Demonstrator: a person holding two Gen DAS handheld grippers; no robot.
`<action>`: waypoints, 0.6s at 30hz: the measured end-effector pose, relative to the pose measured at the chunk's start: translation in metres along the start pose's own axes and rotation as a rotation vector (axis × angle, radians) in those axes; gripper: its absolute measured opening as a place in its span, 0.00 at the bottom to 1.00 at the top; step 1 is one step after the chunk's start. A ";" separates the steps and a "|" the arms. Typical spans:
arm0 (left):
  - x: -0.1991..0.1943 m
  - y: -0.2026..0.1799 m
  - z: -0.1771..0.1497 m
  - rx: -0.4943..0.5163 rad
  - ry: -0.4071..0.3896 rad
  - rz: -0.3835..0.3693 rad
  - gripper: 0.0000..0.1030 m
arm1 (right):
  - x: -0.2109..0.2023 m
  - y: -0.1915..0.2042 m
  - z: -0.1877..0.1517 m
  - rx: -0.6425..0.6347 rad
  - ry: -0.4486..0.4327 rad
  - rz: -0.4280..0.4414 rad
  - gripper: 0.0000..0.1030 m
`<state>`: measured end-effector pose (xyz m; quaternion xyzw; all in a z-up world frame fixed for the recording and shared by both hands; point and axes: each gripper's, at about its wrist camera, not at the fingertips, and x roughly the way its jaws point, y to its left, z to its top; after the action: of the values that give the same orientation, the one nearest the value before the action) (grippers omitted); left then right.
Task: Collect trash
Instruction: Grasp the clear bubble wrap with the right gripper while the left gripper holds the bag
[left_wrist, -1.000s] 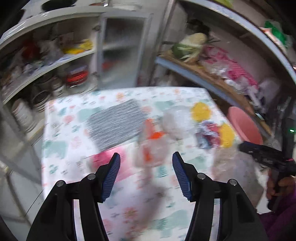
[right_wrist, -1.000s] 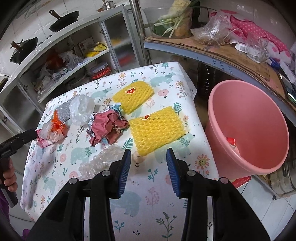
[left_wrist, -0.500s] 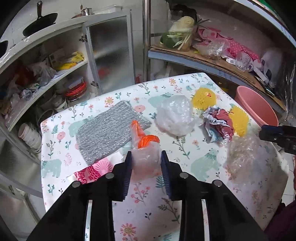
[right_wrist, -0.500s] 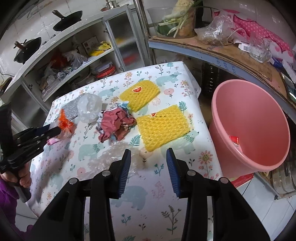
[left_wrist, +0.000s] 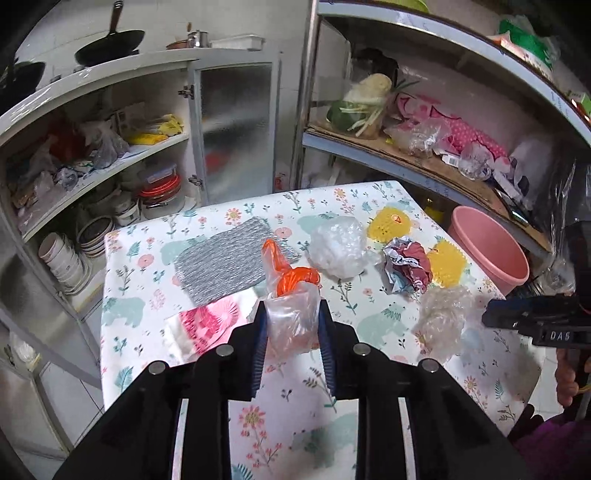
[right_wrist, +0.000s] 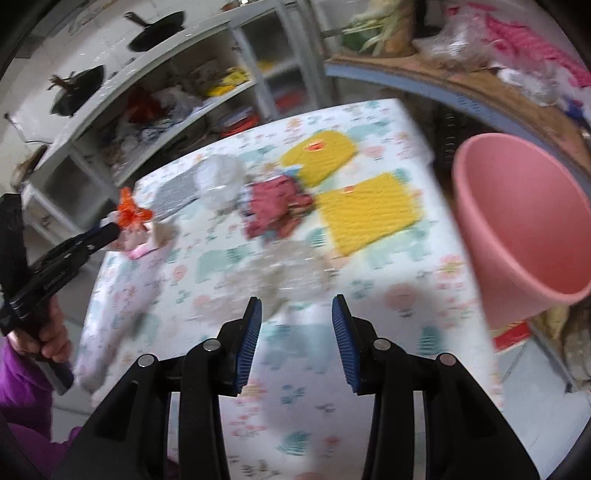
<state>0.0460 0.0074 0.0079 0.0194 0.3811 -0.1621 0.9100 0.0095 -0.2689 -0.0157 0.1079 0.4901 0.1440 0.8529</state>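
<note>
My left claw (left_wrist: 291, 325) is clamped on a clear plastic bag with a knotted orange top (left_wrist: 293, 295); the bag sits right between my blue pads, orange knot sticking out just past the tips. It looks lifted off the floral tablecloth (left_wrist: 155, 306), though I can't tell for sure.

Ahead-left of that claw: a flat silver woven mat (left_wrist: 225, 266), with a pink printed wrapper (left_wrist: 207, 319) just beside the left finger. Ahead-right: a crumpled clear plastic wad (left_wrist: 338, 251), a crumpled red-and-white paper ball (left_wrist: 408, 264), two yellow foam net sleeves (left_wrist: 447, 262) and a clear bubble-wrap clump (left_wrist: 443, 314).

My right claw (right_wrist: 296, 339) has fingers apart, gripping nothing; the view is blurred. The bubble-wrap clump lies just ahead of its tips. The round pink plastic bucket (right_wrist: 517, 236) stands off to its right, beside the table edge.
</note>
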 end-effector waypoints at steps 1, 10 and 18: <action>-0.002 0.000 -0.001 -0.007 -0.002 -0.004 0.24 | 0.003 0.004 0.000 -0.007 0.008 0.005 0.39; -0.011 -0.004 -0.016 -0.022 -0.027 -0.070 0.24 | 0.031 0.017 0.006 0.095 0.121 0.057 0.39; -0.020 0.002 -0.024 -0.028 -0.054 -0.110 0.24 | 0.030 0.011 0.014 0.299 0.145 0.110 0.39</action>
<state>0.0174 0.0189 0.0045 -0.0189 0.3590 -0.2069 0.9099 0.0344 -0.2487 -0.0295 0.2498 0.5595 0.1234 0.7805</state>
